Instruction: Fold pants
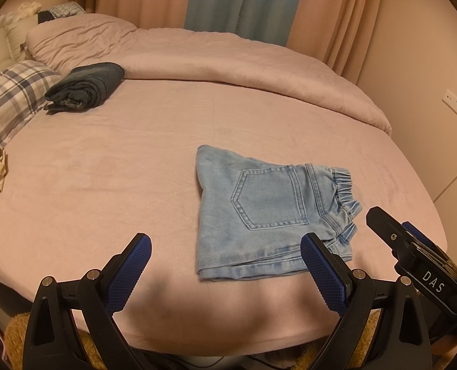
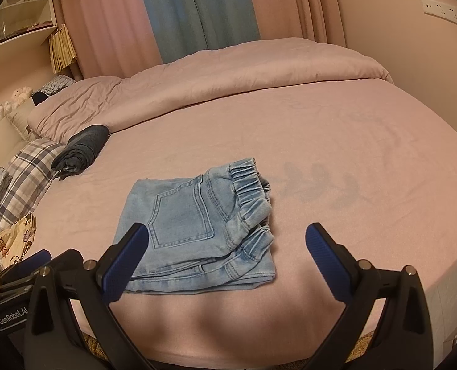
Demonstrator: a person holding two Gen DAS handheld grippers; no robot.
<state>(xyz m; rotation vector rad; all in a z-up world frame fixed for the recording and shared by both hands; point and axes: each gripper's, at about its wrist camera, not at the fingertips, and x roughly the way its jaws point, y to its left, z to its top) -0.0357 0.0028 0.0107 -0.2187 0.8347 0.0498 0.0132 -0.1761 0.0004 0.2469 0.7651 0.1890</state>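
Your left gripper (image 1: 225,256) reads "GenRobot.AI", right gripper (image 2: 227,246) "DAS"; both spread, empty. Folded pants (image 2: 197,225) point waistband rightward.

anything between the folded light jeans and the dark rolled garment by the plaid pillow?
Nothing: only bare pink sheet lies between the light jeans and the dark rolled garment. Both wrist views show that.

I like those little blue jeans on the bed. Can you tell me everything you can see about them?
The jeans are light blue, faded-looking denim, folded into a small, flat, roughly square bundle of several layers. A stitched back pocket faces up, and the gathered elastic waistband bunches at the right side. They lie near the front edge of the pink bed sheet, touching only the sheet. Both grippers are open and hold nothing; neither touches the jeans.
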